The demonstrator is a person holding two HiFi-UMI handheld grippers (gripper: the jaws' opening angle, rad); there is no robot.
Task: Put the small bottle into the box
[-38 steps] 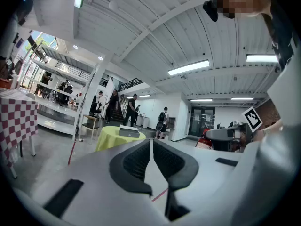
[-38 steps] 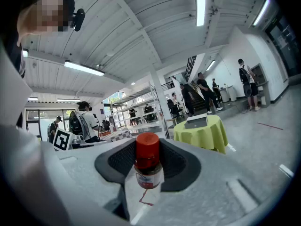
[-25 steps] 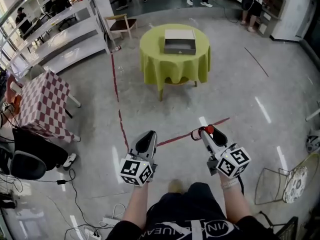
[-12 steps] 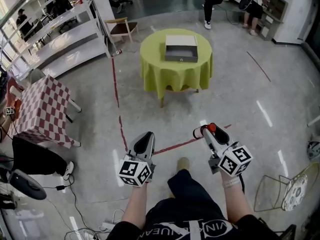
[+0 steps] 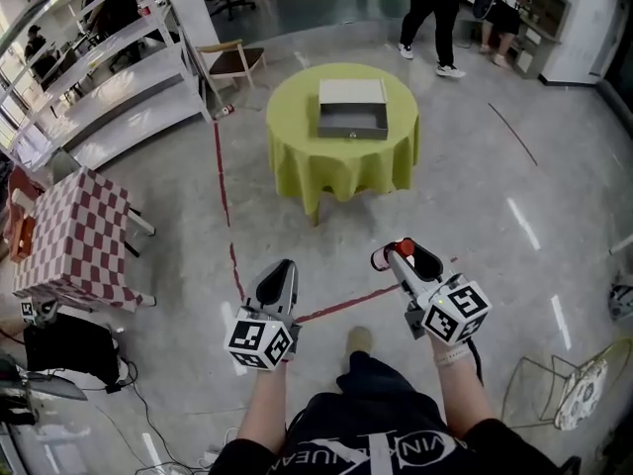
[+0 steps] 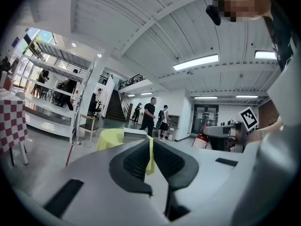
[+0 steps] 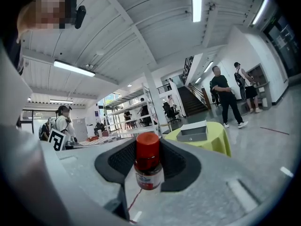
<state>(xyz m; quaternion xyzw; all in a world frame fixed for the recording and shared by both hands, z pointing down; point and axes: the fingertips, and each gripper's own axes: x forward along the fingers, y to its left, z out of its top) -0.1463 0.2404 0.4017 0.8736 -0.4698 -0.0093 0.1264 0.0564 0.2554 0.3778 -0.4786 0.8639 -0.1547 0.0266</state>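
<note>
Nearer the box (image 5: 352, 109) now, right claw (image 5: 404, 255) clamps the small bottle (image 7: 147, 160).

Bright, even indoor light all round. Ceiling strip lights (image 6: 195, 62) do most of the work, plus some daylight from the windows (image 6: 40, 34) at far left. The polished floor (image 5: 554, 166) throws back white streaks of glare. Shadow under the round table (image 5: 297, 117) is soft. Both gripper views are heavy fisheye with black corners, and the left gripper (image 6: 151, 147) looks mushy up close while the background stays sharper.
</note>
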